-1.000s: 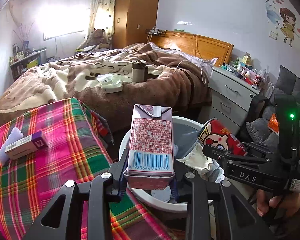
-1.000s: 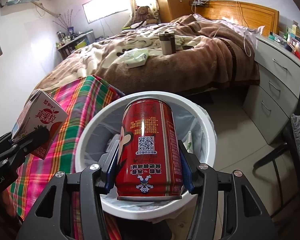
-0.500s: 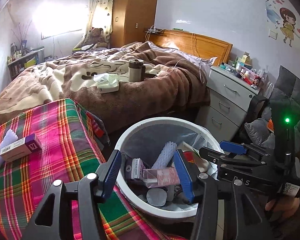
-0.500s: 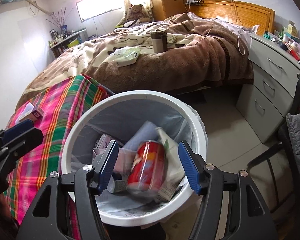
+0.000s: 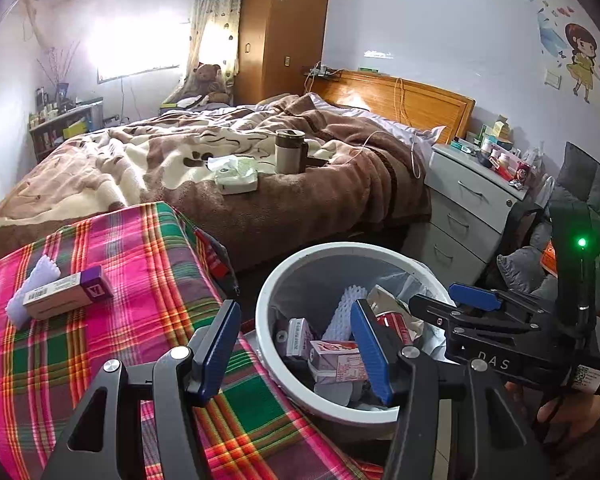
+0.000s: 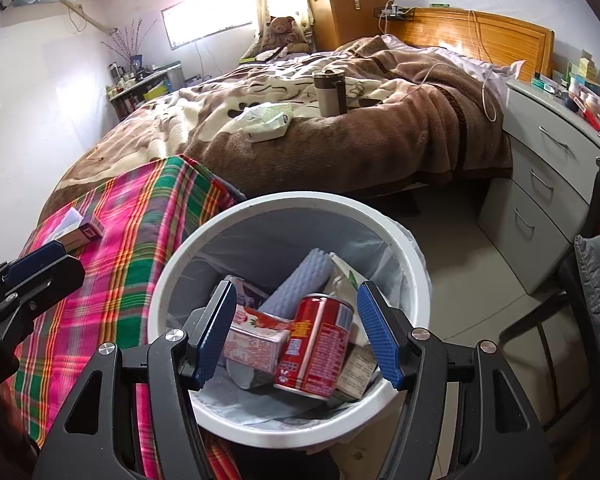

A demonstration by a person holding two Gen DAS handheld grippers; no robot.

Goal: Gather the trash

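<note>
Both grippers are hanging over the white trash bin (image 6: pixel 168 280) with their jaws spread and nothing between the blue ribbed pads. The left gripper (image 5: pixel 296 352) is standing moderately open above the near rim, partly over the plaid cloth (image 5: pixel 140 280), and the right gripper (image 6: pixel 296 332) is standing wider, directly above the bin's contents. A second ago each was clamped on a piece of trash: the left on a pink juice carton (image 5: pixel 336 360), the right on a red can (image 6: pixel 316 348). Both have since been let go and are now lying in the bin, the can tilted on its side against the carton, beside a pale, bumpy foam sleeve (image 6: pixel 300 284) and some crumpled wrappers. The bin is round, smooth plastic, lined with a thin grey bag, and is sitting on the floor just beside the cloth-covered surface. On that bright pink, green and orange cloth, a small rectangular box (image 5: pixel 66 292) with a purple end is resting on a white ridged pad, well apart from the bin. Behind, a fleecy brown blanket (image 5: pixel 300 184) is covering the bed, with a cylindrical cup (image 5: pixel 288 150) and a soft tissue pack (image 5: pixel 236 176) sitting on it.
</note>
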